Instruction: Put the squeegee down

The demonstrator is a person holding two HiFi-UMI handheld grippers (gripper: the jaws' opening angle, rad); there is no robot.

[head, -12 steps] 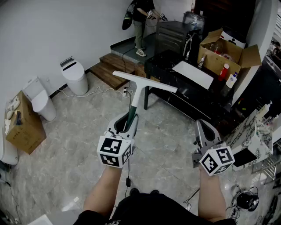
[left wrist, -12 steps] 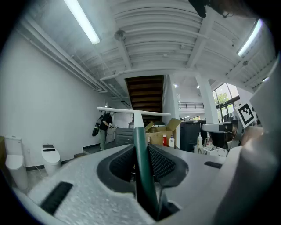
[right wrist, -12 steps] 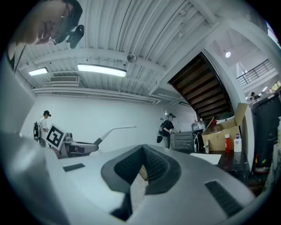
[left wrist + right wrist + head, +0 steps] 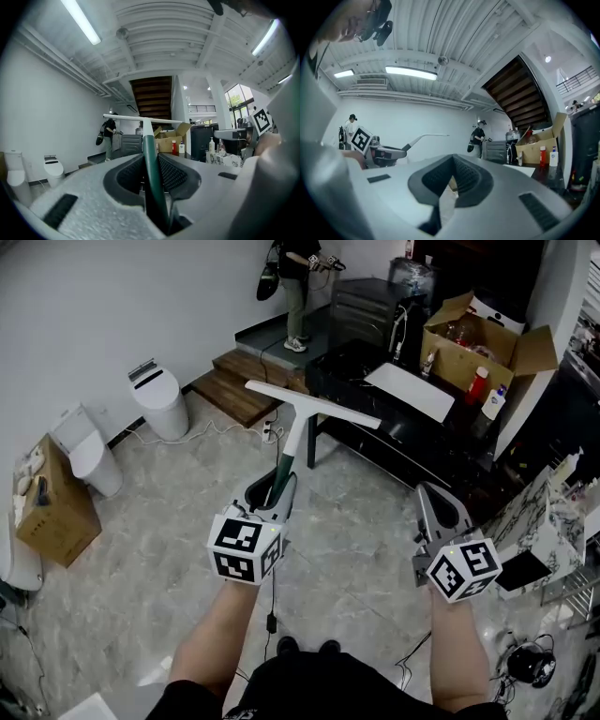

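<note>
Grey marble-patterned floor [image 4: 141,549] fills most of the head view, with a white toilet [image 4: 159,401] by the wall at left and wooden steps [image 4: 239,381] behind it. A black worktop [image 4: 403,446] at upper right carries a flat white panel [image 4: 410,392] and an open cardboard box [image 4: 469,338], and a person [image 4: 298,287] stands at the far back. The left gripper [image 4: 272,491] is held out level over the floor, grasping the squeegee [image 4: 309,411] by its dark green handle. The tool is off the ground, its white blade bar crossways above the gripper, near the worktop's front edge but apart from it. The right gripper [image 4: 433,507] hovers to the right, well apart from the squeegee. From the left gripper view, the fingers [image 4: 129,176] are clenched on the green handle, which runs up between the pads to the white bar. From the right gripper view, that gripper's fingers [image 4: 473,180] are pressed together at the tips with nothing between them — the left gripper and the raised squeegee show off to the left.
</note>
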